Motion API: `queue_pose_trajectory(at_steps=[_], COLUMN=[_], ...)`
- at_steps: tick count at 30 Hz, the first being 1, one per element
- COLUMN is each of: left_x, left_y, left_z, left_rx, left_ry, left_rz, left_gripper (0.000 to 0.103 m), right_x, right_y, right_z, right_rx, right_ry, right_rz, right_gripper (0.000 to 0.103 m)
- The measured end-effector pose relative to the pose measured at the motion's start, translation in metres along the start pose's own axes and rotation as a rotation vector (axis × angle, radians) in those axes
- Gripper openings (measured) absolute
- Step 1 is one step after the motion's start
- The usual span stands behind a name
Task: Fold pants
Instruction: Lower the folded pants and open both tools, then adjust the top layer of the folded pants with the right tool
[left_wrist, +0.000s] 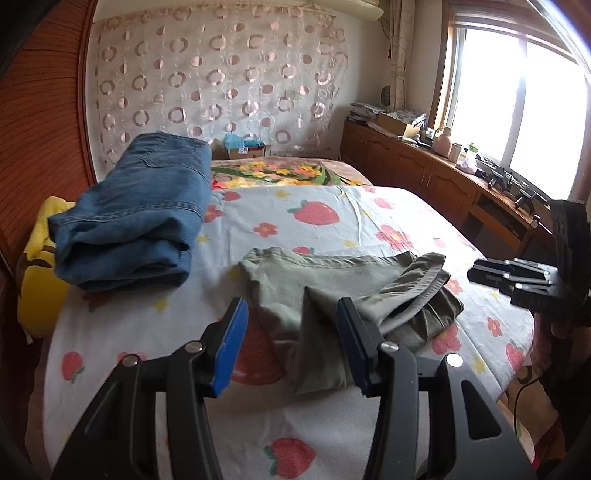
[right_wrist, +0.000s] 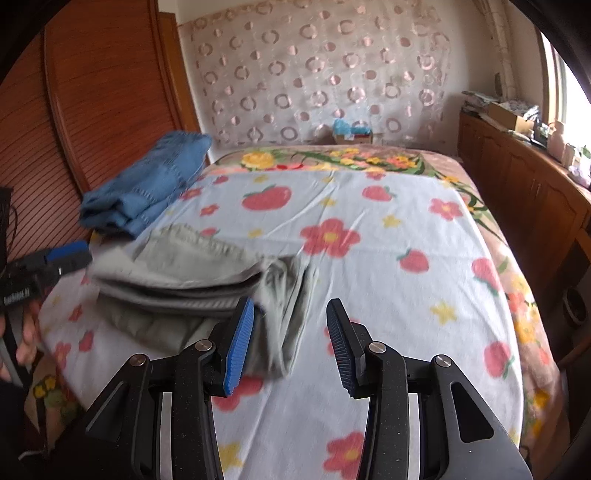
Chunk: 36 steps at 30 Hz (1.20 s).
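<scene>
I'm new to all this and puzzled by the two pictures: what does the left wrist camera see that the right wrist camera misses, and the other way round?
Only the left wrist view shows the yellow cushion beside the bed, the bright window and the right gripper.

Only the right wrist view shows the left gripper.

Both show the green pants partly folded on the strawberry sheet, and the folded jeans beyond them. Both grippers are open, holding nothing.

Matt olive cloth pants, denim jeans
</scene>
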<state>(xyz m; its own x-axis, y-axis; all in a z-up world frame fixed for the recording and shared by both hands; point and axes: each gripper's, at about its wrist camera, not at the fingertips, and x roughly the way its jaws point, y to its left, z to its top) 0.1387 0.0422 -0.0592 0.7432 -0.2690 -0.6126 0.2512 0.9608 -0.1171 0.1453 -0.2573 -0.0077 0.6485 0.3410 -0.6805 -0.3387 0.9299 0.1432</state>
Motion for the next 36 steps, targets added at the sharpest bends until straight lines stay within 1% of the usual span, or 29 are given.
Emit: queue_pose_trajectory(at_steps=[2, 5, 7, 10, 13, 20, 23, 30, 33, 36], left_x=[-0.007, -0.009, -0.005, 0.009, 0.026, 0.043, 0.043, 0.049, 0.057, 0.062], left_y=[0.004, 0.005, 0.004, 0.000, -0.007, -0.013, -0.018, -0.019, -0.013, -0.004], left_z=[-0.005, -0.014, -0.022, -0.031, -0.035, -0.032, -0.028, -0.001, 0.010, 0.016], left_rx=[-0.006, -0.002, 0.008, 0.016, 0.036, 0.036, 0.052, 0.062, 0.052, 0.030], left_ry=[-0.008, 0.014, 0.040, 0.089, 0.138, 0.164, 0.153, 0.122, 0.117, 0.114], left_rz=[0.003, -0.001, -0.004, -0.012, 0.012, 0.015, 0.005, -0.005, 0.055, 0.075], left_gripper=[0.049, 0.049, 0.049, 0.049, 0.049, 0.049, 0.049, 0.049, 0.049, 0.049], right_x=[0.003, 0.015, 0.025, 0.035, 0.040, 0.042, 0.043, 0.054, 0.059, 0.060], right_y=[0.004, 0.010, 0.011, 0.009, 0.008, 0.009, 0.009, 0.015, 0.014, 0.010], right_z=[-0.005, -0.012, -0.016, -0.018, -0.018, -0.017, -0.015, 0.013, 0.028, 0.040], right_rx=[-0.016, -0.043, -0.046, -0.028, -0.016, -0.029, -0.028, -0.066, -0.064, -0.051], right_ry=[0.029, 0.084, 0.116, 0.140, 0.152, 0.155, 0.143, 0.138, 0.109, 0.070], right_rz=[0.019, 0.028, 0.025, 0.031, 0.028, 0.021, 0.020, 0.039, 0.011, -0.011], right_gripper=[0.041, 0.041, 0.041, 0.041, 0.041, 0.041, 0.041, 0.041, 0.041, 0.041])
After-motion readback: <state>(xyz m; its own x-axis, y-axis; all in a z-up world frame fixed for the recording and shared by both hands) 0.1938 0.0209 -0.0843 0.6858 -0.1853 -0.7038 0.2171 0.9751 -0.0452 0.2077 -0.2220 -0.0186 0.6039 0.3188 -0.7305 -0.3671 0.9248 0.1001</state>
